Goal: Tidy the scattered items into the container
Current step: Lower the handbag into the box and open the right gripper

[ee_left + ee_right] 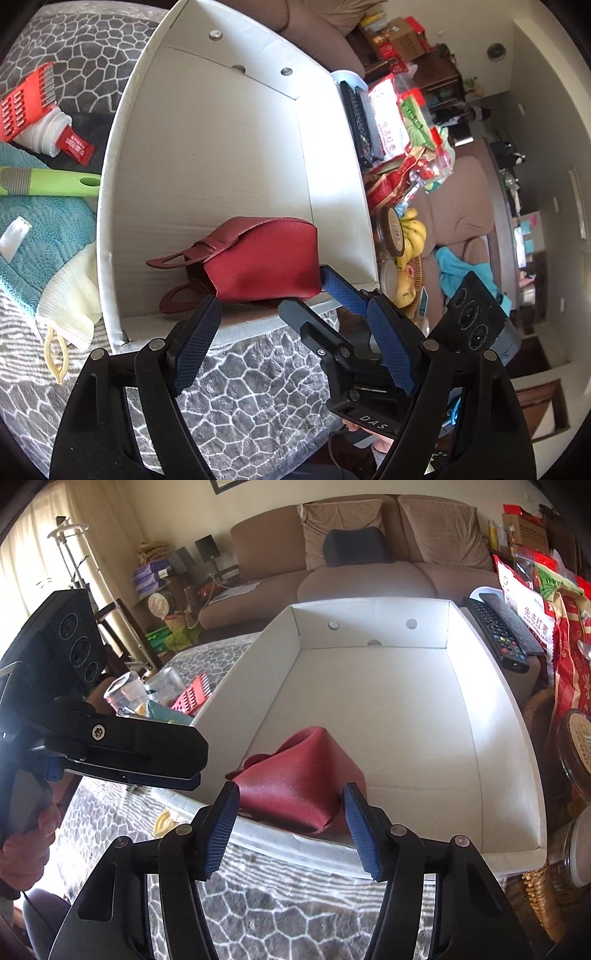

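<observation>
**Red pouch sitting in the box, both grippers right at the near wall**

While the left gripper [295, 332] hangs over the near edge of the white cardboard box [236, 147], its blue-padded fingers [195, 339] are spread wide with nothing between them. One pad sits just in front of the red leather pouch [258, 262], whether it's touching I can't tell.

The pouch is inside the box, up against the near wall, with its loop handles pointing toward the left wall. Rest of the box floor is bare.

From the right wrist view, the right gripper [291, 827] has its jaws about halfway apart, straddling the near end of the pouch [299, 775]. The pads look just beside the leather on both sides, but I honestly can't tell if they're pressing on it.

Still outside the box on the grey patterned rug [240, 398]: a red grater [26, 107] leaning on a white ribbed cup [48, 129], a red candy wrapper [77, 144], a green handle [55, 182], a teal towel [44, 229], a cream cloth [74, 295]. Two remotes [506, 631] lie along the box's right side, next to snack bags [535, 602].
</observation>
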The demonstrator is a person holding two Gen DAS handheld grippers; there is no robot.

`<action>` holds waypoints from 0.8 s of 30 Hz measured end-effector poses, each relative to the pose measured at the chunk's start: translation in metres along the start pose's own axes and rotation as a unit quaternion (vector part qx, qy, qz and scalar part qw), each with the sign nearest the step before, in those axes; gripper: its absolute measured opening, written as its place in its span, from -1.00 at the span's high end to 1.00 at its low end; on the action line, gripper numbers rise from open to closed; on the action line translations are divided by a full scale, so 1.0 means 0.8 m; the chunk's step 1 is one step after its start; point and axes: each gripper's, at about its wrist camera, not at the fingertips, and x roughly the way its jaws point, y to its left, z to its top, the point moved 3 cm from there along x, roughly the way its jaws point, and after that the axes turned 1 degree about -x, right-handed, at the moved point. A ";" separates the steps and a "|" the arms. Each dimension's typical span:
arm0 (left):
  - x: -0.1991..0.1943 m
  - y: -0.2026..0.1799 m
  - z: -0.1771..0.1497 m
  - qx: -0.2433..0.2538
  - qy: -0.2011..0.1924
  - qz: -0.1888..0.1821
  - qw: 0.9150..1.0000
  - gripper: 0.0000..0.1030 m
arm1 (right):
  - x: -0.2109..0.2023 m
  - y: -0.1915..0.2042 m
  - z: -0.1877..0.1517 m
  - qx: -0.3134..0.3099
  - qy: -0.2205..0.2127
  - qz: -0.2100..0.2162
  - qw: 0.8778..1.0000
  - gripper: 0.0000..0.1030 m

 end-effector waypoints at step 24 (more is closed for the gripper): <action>0.012 0.017 0.120 -0.031 -0.045 0.017 0.998 -0.54 | 0.054 -0.058 0.065 0.098 -0.013 -0.005 0.995 -0.08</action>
